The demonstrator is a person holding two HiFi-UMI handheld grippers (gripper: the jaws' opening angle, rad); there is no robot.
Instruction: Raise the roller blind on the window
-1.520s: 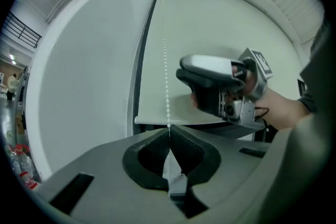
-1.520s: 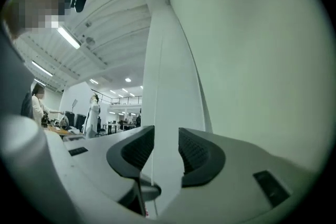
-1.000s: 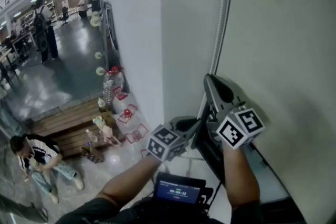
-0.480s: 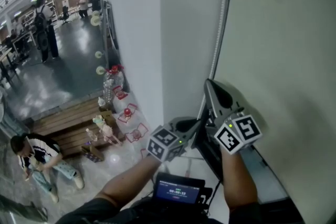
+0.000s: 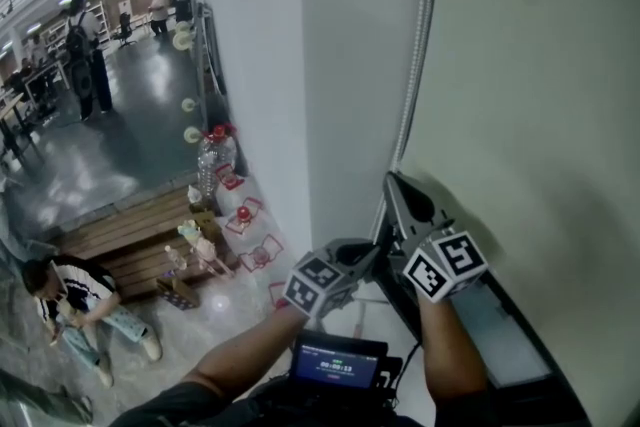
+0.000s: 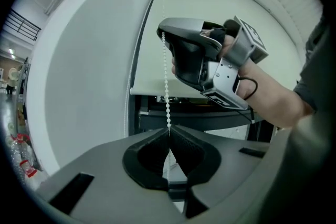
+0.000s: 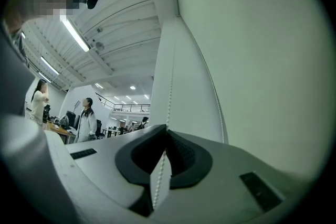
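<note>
We're both hands on the white beaded pull chain (image 6: 167,86) here, and it's looking like the middle of a hand-over-hand haul. The left gripper (image 6: 169,131) is sitting with its jaws fully closed, and we're seeing the chain going straight down into the pinch between its dark ribbed pads. The right gripper (image 6: 161,34) is sitting higher on that same strand. In its own view its jaws are pressed together too, with the beads running up out of the closed tips past the white pillar (image 7: 163,60).

From the head view we're looking at the two grippers close together beside the pale cream fabric roller blind (image 5: 530,115), the left gripper (image 5: 376,249) low and the right gripper (image 5: 391,179) just above it. The blind is hanging along the window on our right. Its bottom bar (image 6: 149,91) is sitting low, just over the dark window frame (image 6: 157,113), so we're judging most of the raising is yet to do.

Next, we're thinking: draw the strand straight down along its own line, then open one pair of jaws only, reach above the other and re-clamp, so the chain is never let go. The risk is a slanted pull that slips the beads out of the pads.
</note>
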